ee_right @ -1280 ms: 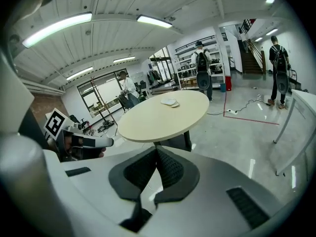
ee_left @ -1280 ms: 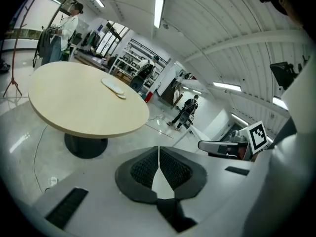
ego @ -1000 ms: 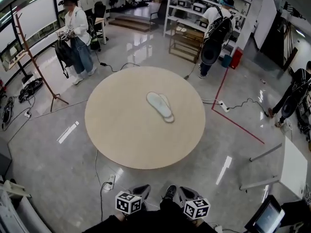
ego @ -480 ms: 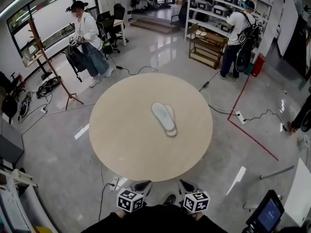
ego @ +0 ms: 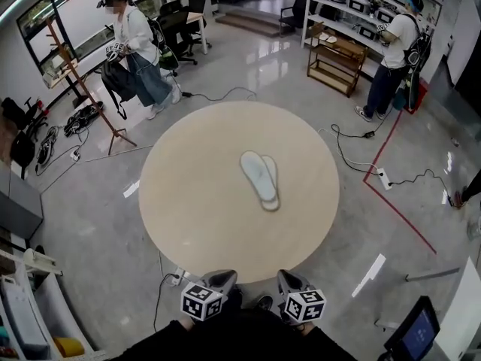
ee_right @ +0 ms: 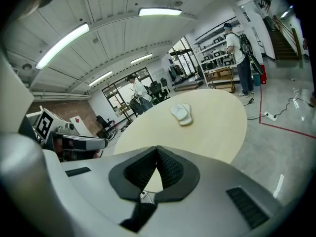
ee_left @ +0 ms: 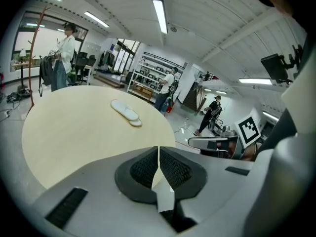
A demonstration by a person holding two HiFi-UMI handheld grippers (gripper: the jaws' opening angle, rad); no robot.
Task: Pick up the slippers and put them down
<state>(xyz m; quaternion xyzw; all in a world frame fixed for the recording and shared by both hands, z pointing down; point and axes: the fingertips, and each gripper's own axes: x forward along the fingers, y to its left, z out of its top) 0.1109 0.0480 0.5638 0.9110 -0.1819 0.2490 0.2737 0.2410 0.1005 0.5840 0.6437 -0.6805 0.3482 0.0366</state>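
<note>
Both grippers sit low at the bottom of the head view, close against the person's body and side by side. They are just short of the near edge of the round worktop (ego: 188, 209). The left gripper (ego: 220, 279) and the right gripper (ego: 288, 279) point forward and slant down toward the worktop, their marker cubes facing up. Neither is over the wood surface; the grey floor shows under them.

In the left gripper view, that gripper's fingers (ee_left: 143, 169) are pressed together, with only a thin seam between the dark ribbed pads and nothing caught there. The right gripper view shows the same: its fingers (ee_right: 140, 171) meet at the tips and grip nothing.

The slippers (ego: 261, 179), a pale pair, lie near the middle of the worktop, a little to the right of centre. One overlaps the other along its length, and they are angled away from the person. They are well apart from both grippers.

Beyond the worktop a person (ego: 135, 59) holding a dark bag stands near a wooden coat stand (ego: 71, 77). Another person (ego: 394, 55) stands by the shelving at the far right.
</note>
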